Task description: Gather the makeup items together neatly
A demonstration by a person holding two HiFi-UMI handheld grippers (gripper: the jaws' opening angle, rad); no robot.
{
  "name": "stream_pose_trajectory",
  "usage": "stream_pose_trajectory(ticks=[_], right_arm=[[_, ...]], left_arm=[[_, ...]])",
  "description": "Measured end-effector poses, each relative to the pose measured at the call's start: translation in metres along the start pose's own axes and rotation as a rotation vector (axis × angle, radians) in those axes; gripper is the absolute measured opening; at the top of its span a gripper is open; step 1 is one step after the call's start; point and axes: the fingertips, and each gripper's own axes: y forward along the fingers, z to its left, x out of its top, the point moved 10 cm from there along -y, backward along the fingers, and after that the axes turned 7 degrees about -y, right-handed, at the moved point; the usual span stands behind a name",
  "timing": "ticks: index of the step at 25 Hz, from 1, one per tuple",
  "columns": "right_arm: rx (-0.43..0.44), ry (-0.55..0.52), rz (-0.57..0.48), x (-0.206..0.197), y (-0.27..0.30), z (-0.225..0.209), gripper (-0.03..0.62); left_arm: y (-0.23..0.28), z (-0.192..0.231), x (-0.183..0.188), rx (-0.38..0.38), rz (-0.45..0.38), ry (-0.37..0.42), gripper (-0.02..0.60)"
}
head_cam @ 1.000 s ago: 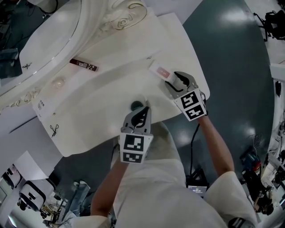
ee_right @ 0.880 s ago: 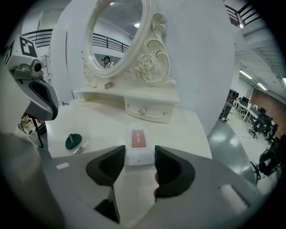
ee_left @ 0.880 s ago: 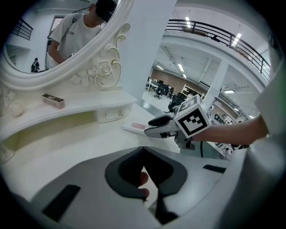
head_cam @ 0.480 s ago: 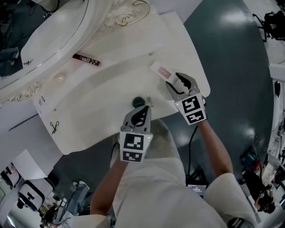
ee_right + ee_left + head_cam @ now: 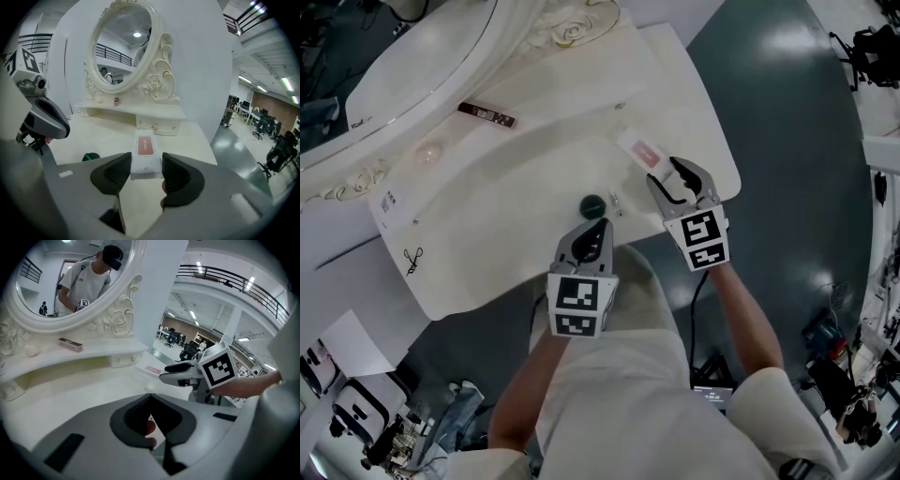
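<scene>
A white box with a pink label (image 5: 639, 150) lies on the white vanity table (image 5: 516, 244), near its right edge. My right gripper (image 5: 673, 173) has its jaws on either side of the box's near end (image 5: 145, 147), and the pads touch its sides. Left of it, a dark green round item (image 5: 593, 203) sits on the tabletop, also seen from the right gripper view (image 5: 90, 156). My left gripper (image 5: 596, 230) stands just short of the green item, shut and holding nothing (image 5: 150, 397). A slim brown box (image 5: 487, 114) lies on the raised shelf under the mirror.
An oval mirror in an ornate white frame (image 5: 553, 33) rises at the back of the table. A pale round object (image 5: 428, 150) rests on the shelf's left part. A tiny pale piece (image 5: 616, 202) lies beside the green item. The table's front edge (image 5: 487, 300) drops to dark floor.
My left gripper has drawn back from the dark green item, leaving a gap. The right gripper has stayed at the white box's end.
</scene>
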Motion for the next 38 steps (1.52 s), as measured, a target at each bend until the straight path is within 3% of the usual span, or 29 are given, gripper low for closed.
stream_pose_trajectory(ticks=[9, 20, 38], right_arm=[[-0.077, 0.07, -0.01, -0.003, -0.016, 0.021, 0.202], [-0.211, 0.191, 0.0, -0.02, -0.023, 0.044, 0.204], [-0.299, 0.325, 0.052, -0.053, -0.021, 0.085, 0.204]], left_arm=[[-0.011, 0.007, -0.013, 0.019, -0.033, -0.044, -0.005], [-0.013, 0.016, -0.022, 0.022, -0.03, -0.043, -0.005], [-0.019, 0.018, -0.035, 0.005, 0.01, -0.034, -0.005]])
